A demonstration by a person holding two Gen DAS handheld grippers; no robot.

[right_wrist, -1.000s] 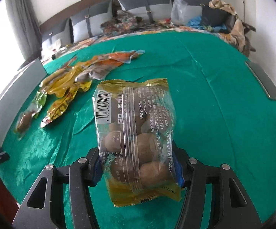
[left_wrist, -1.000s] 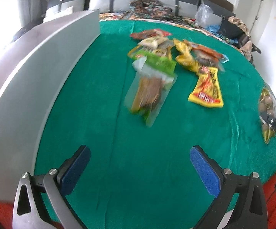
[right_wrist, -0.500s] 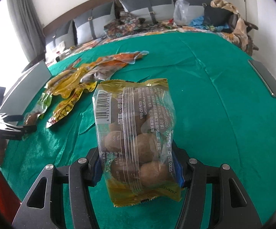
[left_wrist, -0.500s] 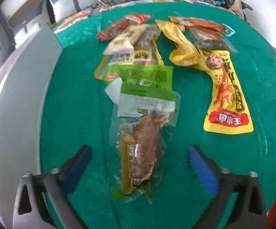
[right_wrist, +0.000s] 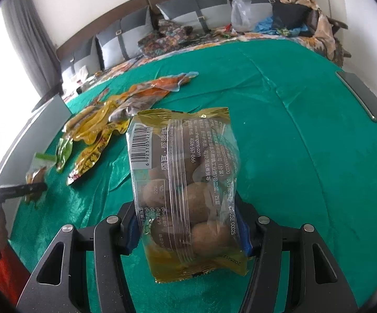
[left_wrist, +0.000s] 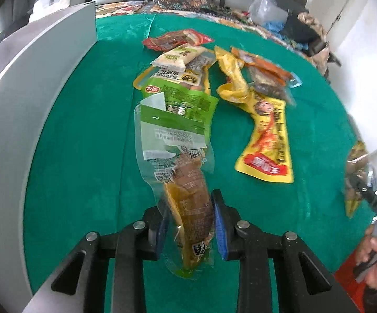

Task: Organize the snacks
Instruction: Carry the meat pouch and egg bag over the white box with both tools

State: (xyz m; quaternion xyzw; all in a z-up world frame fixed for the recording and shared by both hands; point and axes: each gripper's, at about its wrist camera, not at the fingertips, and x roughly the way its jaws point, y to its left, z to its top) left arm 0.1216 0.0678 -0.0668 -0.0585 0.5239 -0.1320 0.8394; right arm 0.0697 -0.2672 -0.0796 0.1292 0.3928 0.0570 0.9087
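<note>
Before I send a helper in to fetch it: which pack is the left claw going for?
On the green tablecloth, beside the grey board, lies a heap of snack packs. The left claw is closing around the nearest: a clear pouch with a green top, brown strips showing inside, unlike its opaque neighbours.

We see a clear green-topped pouch (left_wrist: 174, 156) of brown snack lying lengthwise on the green cloth (left_wrist: 84, 130), beside a loose pile of packets (left_wrist: 188, 70). A clear, gold-edged bag of brown eggs (right_wrist: 186, 190) stands upright, lifted.
</note>
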